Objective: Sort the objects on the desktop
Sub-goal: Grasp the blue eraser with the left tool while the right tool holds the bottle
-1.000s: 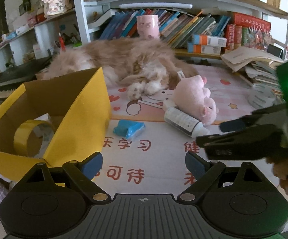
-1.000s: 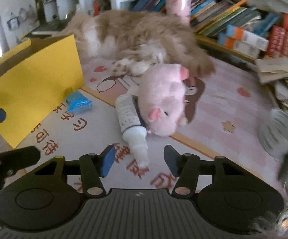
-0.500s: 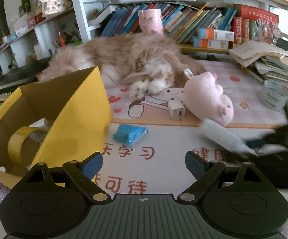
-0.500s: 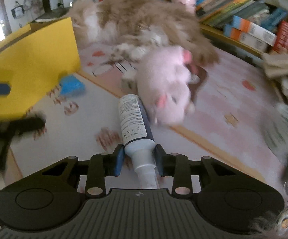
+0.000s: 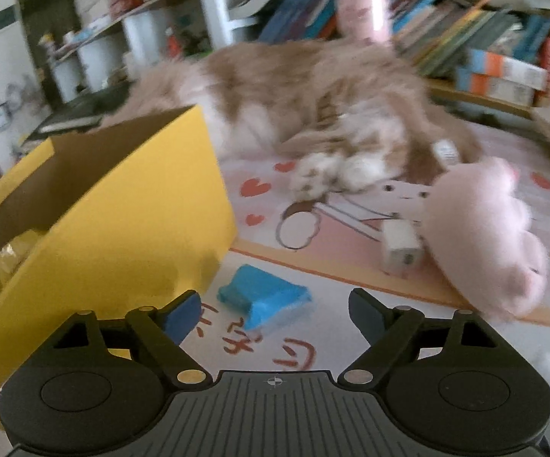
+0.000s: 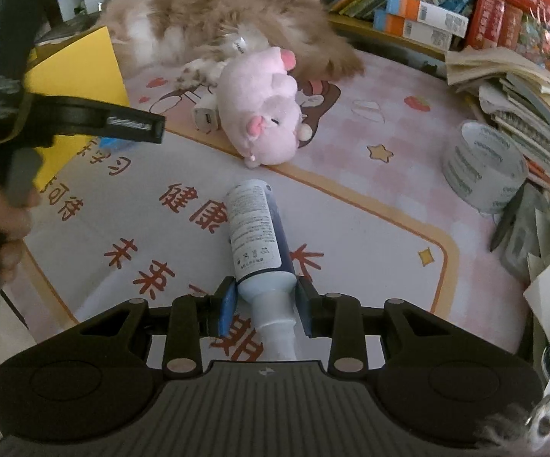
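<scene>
Cat (image 5: 313,103): large, tan and white, lying across the far side of the table mat (image 6: 351,228), paws toward the clutter. Any carry path is best kept low and clear of it.

Yellow box (image 5: 122,209): open cardboard, left of the mat, a yellow roll just visible inside. Judged the likely bin for sorted items.

Pink plush toy (image 6: 263,114): lying on the mat between the cat and the bottle, touching a small white charger block (image 5: 400,243).

Tape roll (image 6: 480,163): grey, standing at the right edge of the mat beside stacked papers.

Bottle (image 6: 256,236): white label, dark body, lying on the mat with its pale neck toward the camera. The right gripper (image 6: 263,304) has its fingers clamped on the neck end, base pointing away. A hold this far from the middle will likely let the heavy end droop; a level, slow lift toward the box suits it, with the body kept clear of the plush toy.

Blue packet (image 5: 263,297): small, flat, lying near the box corner. The left gripper (image 5: 275,312) hovers just short of it, fingers apart and closing, nothing between them. Advice: centre the packet between the fingers before they close, since it sits slightly left of middle and close to the box wall.
</scene>
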`<state>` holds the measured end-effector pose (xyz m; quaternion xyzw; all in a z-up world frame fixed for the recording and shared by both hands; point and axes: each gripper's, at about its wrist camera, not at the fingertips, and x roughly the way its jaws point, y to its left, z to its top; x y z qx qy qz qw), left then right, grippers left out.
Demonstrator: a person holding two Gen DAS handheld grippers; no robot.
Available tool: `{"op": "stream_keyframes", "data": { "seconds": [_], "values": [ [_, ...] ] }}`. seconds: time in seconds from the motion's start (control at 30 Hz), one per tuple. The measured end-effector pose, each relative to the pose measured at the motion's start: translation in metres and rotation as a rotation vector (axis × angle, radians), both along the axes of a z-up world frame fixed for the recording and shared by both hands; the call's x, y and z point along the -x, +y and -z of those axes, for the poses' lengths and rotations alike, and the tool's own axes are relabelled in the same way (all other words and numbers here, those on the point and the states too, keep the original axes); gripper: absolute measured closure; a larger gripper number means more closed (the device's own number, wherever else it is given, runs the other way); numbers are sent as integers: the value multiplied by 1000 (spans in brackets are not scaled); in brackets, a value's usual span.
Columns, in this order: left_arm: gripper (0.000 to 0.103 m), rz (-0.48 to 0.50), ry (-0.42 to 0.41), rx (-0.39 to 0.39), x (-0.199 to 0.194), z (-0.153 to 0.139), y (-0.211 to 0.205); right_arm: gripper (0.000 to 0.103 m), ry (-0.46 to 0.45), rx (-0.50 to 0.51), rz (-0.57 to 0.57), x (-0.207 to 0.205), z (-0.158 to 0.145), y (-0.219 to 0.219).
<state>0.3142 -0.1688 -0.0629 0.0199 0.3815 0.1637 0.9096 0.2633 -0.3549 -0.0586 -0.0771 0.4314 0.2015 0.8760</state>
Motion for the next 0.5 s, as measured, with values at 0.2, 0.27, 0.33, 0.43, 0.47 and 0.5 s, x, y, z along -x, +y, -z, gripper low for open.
{"op": "stream_keyframes", "data": {
  "seconds": [0.2, 0.27, 0.33, 0.43, 0.47, 0.5],
  "values": [
    [26, -84, 18, 30, -18, 13, 8, 70, -17, 17, -40, -8, 0, 4],
    [40, -91, 8, 46, -20, 13, 10, 70, -21, 22, -50, -11, 0, 6],
    [50, -75, 2, 58, -19, 12, 8, 70, -21, 27, -55, -14, 1, 7],
    [65, -20, -2, 63, -15, 12, 3, 70, -19, 26, -54, -15, 1, 7],
    [67, 2, 0, 69, -12, 12, 1, 70, -17, 26, -54, -16, 1, 8],
    [68, 28, 5, 76, -9, 11, 0, 70, -15, 29, -54, -17, 2, 8]
  ]
}}
